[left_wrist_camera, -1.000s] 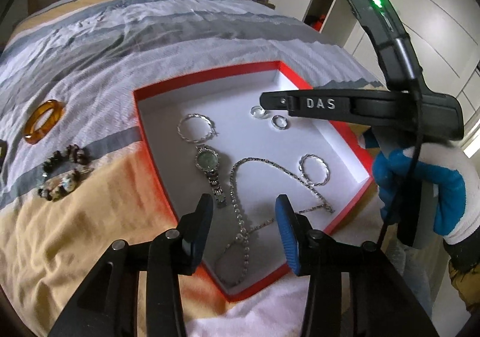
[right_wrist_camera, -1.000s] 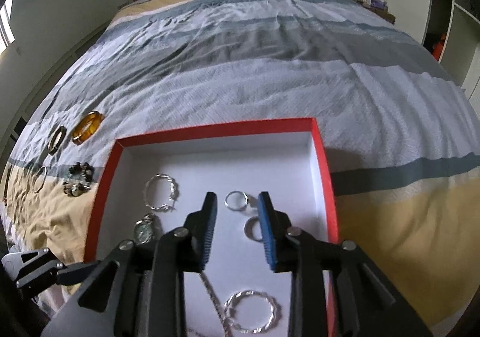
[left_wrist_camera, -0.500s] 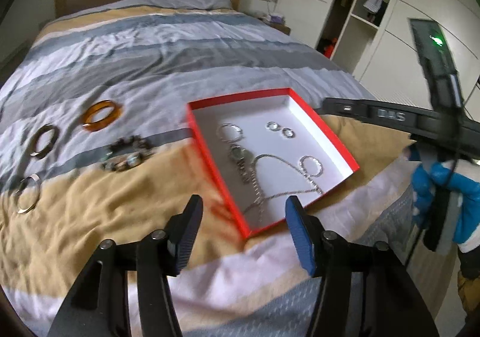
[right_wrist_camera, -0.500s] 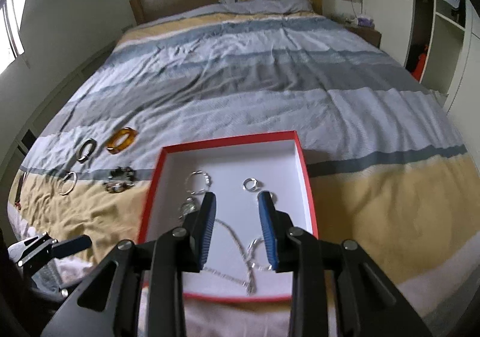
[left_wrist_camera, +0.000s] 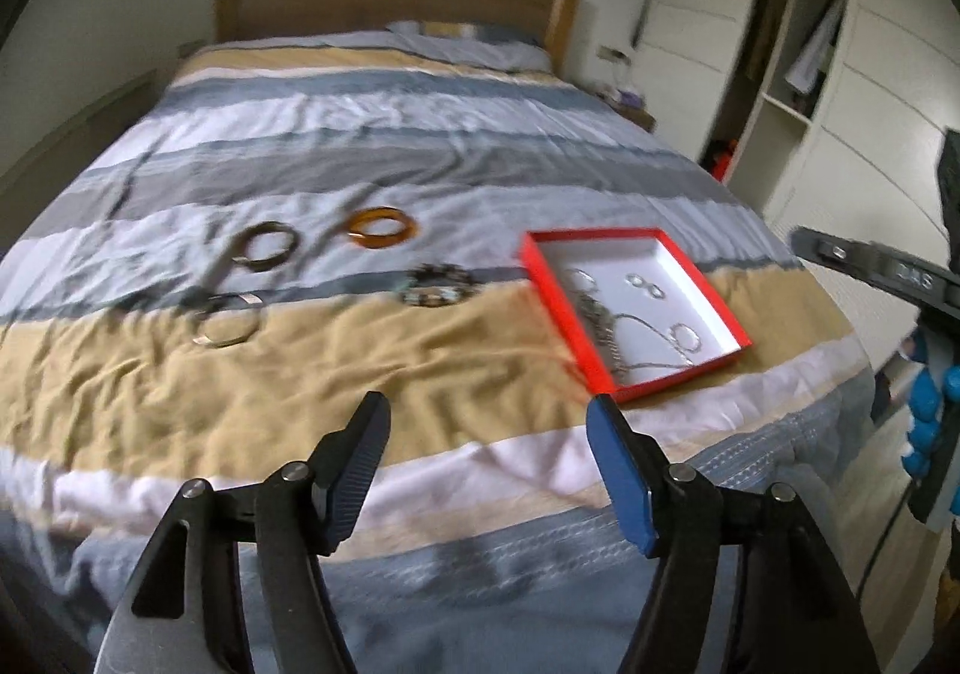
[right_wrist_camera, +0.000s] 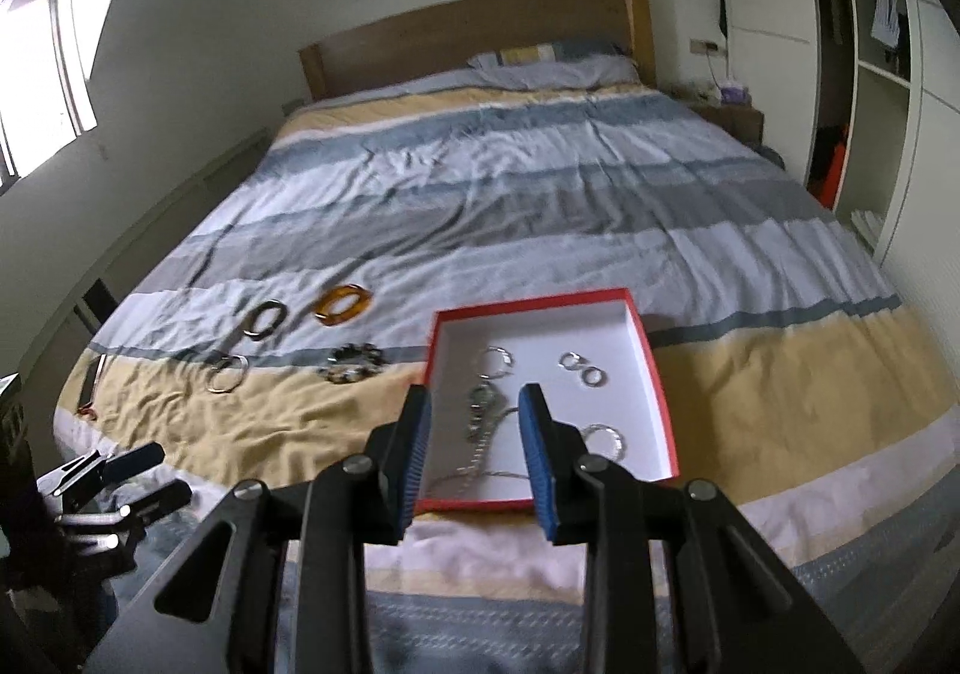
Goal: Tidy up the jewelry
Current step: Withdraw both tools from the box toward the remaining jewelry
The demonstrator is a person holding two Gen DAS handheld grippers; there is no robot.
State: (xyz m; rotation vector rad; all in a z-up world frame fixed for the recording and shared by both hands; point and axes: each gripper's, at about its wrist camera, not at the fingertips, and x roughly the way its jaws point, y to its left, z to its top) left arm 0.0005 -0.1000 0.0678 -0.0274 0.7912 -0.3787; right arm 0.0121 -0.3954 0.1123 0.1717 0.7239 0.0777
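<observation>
The shallow rectangular red-walled, white-floored cardboard box (right_wrist_camera: 651,368) lies flat on the yellow band of the striped, wrinkled cotton duvet (right_wrist_camera: 540,194), near the foot of the bed. Inside it: a silver link-chain necklace (right_wrist_camera: 480,452), a round-faced metal watch (right_wrist_camera: 483,398), two thin silver hoops (right_wrist_camera: 497,359) and two small silver rings (right_wrist_camera: 582,368), all loose on the floor of the box. To its left on the fabric lie a knobbly beaded bracelet (right_wrist_camera: 351,362), a glossy amber resin bangle (right_wrist_camera: 343,305), a dark oval bangle (right_wrist_camera: 263,318) and thin wire bangles (right_wrist_camera: 227,374).

My right gripper (right_wrist_camera: 474,440) holds its ribbed blue pads partly apart with nothing between them. My left gripper (left_wrist_camera: 486,470) is spreading its jaws, also empty, above the duvet's edge.

A second ago both of my grippers hung close over the box; now they stand back and higher, so the whole bed and the wooden headboard (left_wrist_camera: 390,5) show, and my left jaws are wider.
</observation>
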